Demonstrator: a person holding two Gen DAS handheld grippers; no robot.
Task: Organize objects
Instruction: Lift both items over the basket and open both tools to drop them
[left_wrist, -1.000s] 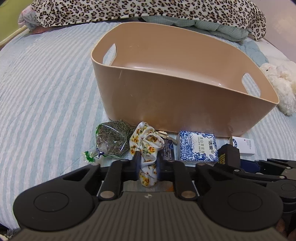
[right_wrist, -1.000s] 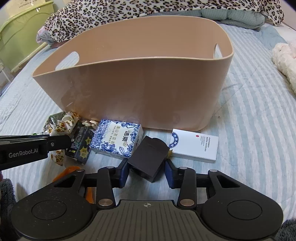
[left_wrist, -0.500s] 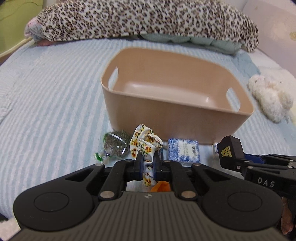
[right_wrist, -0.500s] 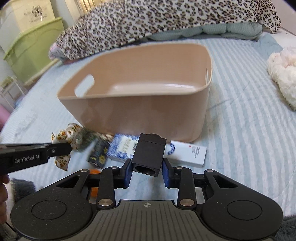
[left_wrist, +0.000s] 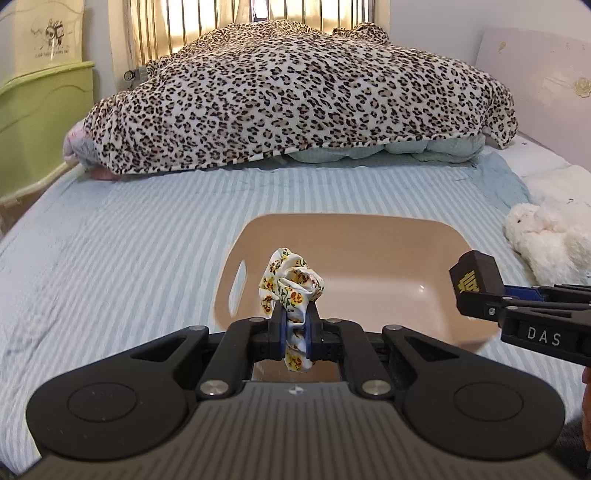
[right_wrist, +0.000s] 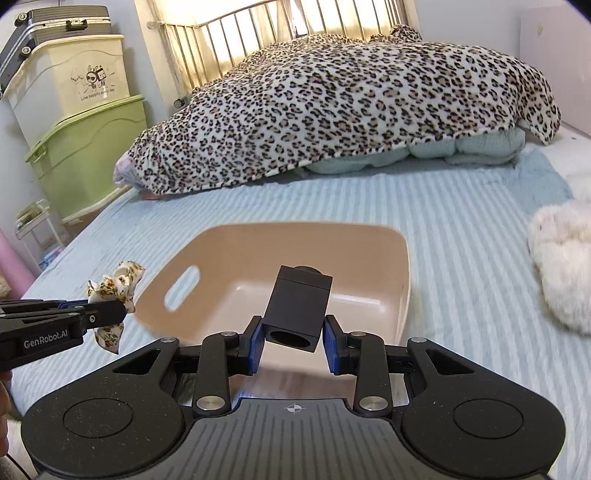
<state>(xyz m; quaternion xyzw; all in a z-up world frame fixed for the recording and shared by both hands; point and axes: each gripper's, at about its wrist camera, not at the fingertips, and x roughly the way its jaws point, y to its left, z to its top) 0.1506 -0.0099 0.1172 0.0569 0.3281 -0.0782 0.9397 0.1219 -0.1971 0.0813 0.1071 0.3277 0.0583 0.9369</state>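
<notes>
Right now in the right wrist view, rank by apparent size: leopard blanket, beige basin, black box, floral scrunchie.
1. leopard blanket
2. beige basin
3. black box, though held close to the camera, so it looks enlarged
4. floral scrunchie, smallest, partly hidden by the left gripper

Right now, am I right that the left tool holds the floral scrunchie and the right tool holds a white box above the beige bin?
Nearly. The right tool holds a black box, not a white one, as the right wrist view shows. The left tool does hold the floral scrunchie, above the beige bin.
</notes>
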